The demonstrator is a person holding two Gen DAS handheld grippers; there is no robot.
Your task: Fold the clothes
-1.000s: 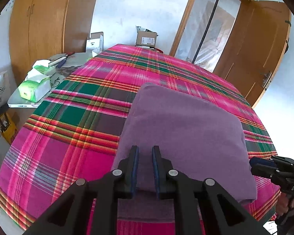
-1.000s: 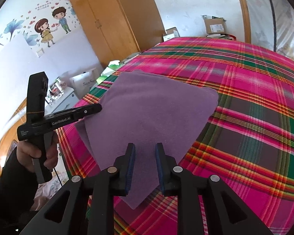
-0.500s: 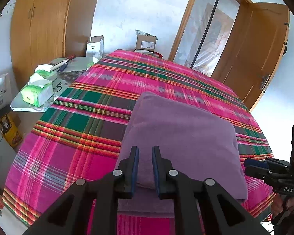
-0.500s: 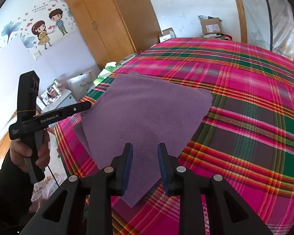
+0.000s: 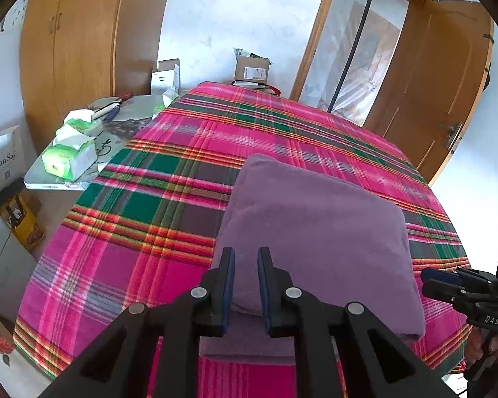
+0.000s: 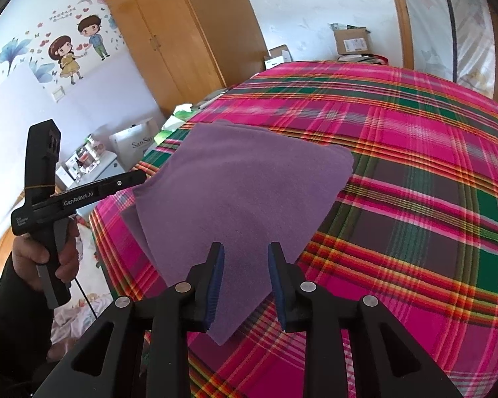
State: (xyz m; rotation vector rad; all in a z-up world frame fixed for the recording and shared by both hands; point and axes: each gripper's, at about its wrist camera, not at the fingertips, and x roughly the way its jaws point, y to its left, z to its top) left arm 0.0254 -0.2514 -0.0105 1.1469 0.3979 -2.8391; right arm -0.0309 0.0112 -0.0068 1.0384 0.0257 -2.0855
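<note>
The left gripper [image 5: 245, 265] hovers above the near left edge of the purple cloth [image 5: 315, 242], fingers slightly parted, nothing between them; the cloth lies folded flat on the plaid bed [image 5: 142, 205], a lower layer peeking out along its near edge; the right gripper [image 6: 245, 265] hangs over the near corner, fingers wider apart, also empty. If another fold is wanted, each gripper should probably pinch every layer at a near corner, lift together and carry across evenly; catching only the top layer would likely undo the stack.
</note>
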